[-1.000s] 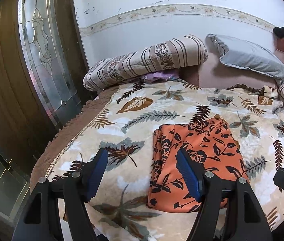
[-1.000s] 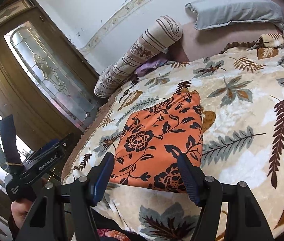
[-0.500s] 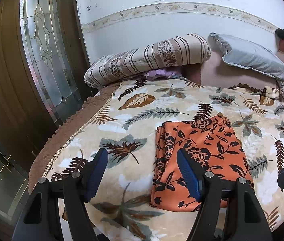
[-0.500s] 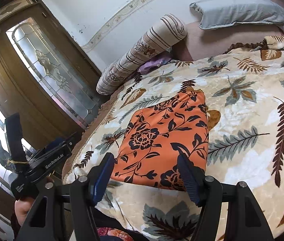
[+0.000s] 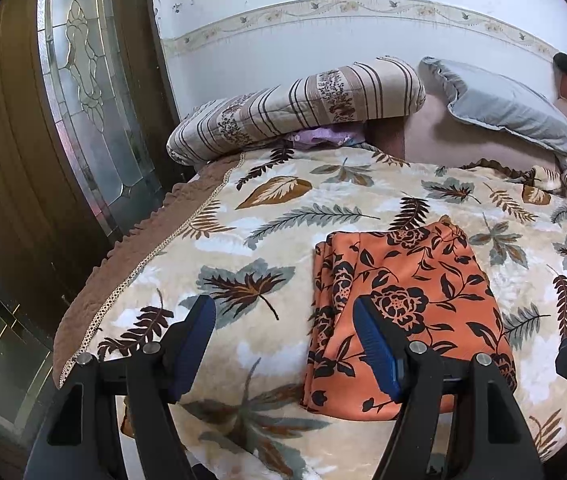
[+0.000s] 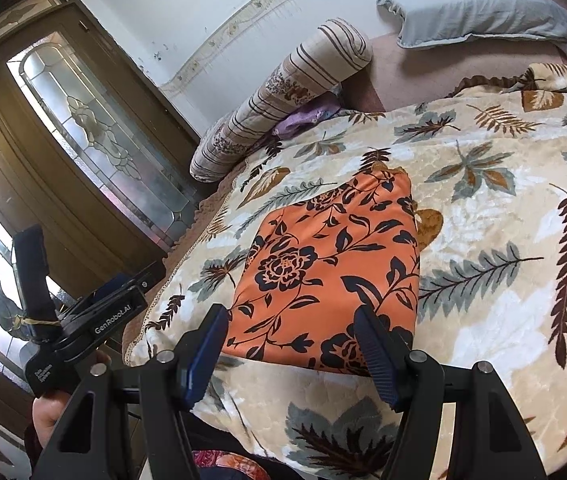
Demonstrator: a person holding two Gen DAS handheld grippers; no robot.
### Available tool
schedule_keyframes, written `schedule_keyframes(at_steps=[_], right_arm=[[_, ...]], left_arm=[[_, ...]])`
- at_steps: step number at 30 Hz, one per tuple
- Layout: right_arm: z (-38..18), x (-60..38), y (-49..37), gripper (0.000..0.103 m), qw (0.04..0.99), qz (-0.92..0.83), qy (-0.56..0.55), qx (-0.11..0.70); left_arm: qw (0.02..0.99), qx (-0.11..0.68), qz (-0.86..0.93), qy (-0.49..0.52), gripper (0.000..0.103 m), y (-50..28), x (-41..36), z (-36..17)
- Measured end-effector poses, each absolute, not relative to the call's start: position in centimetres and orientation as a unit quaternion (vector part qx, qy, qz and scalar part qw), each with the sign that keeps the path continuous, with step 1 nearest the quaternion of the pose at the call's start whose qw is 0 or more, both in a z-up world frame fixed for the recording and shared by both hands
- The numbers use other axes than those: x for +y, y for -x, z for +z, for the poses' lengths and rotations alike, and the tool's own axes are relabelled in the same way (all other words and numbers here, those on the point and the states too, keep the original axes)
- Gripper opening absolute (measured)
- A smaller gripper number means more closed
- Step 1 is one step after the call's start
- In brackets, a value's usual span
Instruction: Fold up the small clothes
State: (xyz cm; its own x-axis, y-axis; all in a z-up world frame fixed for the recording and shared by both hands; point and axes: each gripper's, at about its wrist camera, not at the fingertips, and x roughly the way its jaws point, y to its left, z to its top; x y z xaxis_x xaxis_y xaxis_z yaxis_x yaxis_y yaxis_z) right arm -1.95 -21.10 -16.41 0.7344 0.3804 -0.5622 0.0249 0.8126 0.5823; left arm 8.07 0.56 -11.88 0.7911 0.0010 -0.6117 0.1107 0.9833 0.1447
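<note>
Orange floral garment (image 5: 407, 300): lying flat on the leaf-print blanket (image 5: 267, 216) of the bed, already folded into a compact rectangle, layered edges stacked along its left side in the left wrist view. Near the front edge of the bed, well apart from the striped bolster (image 5: 295, 104) and grey pillow (image 5: 499, 104) at the head.

Left gripper (image 5: 283, 344): jaws wide, nothing between them, held above the blanket just left of the garment, one blue pad overlapping the cloth's left border in the view. No contact evident.

Right gripper (image 6: 291, 352): jaws wide as well, empty, poised over the near edge of the garment, both pads framing its front hem without pressing on it.

Judged step: folding of this piece nearly or fully done; both grippers clear of the cloth, between folds or finishing. Hard to say whether one more fold is intended.

Next move, if another fold is wanted: lower both grippers onto the near corners, pinch all the layers together, carry the hem to the far edge. Slippery thin fabric on plush blanket, so a shallow bite risks catching the top layer alone or snagging the blanket pile.
</note>
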Motion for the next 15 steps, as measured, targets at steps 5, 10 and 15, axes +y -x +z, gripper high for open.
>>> schedule_keyframes(at_steps=[5, 10, 15], right_arm=[[-16.6, -21.0, 1.6, 0.069, 0.882, 0.098, -0.292, 0.355], [-16.6, -21.3, 1.5, 0.07, 0.885, 0.08, -0.292, 0.354], [-16.5, -21.8, 1.7, 0.071, 0.891, 0.056, -0.285, 0.35]], left_arm=[[0.942, 0.322, -0.028, -0.088, 0.073, -8.2, 0.5, -11.9], [0.948, 0.303, -0.026, -0.09, 0.089, -7.7, 0.4, -11.3], [0.949, 0.3, -0.026, -0.093, 0.089, -7.5, 0.1, -10.9]])
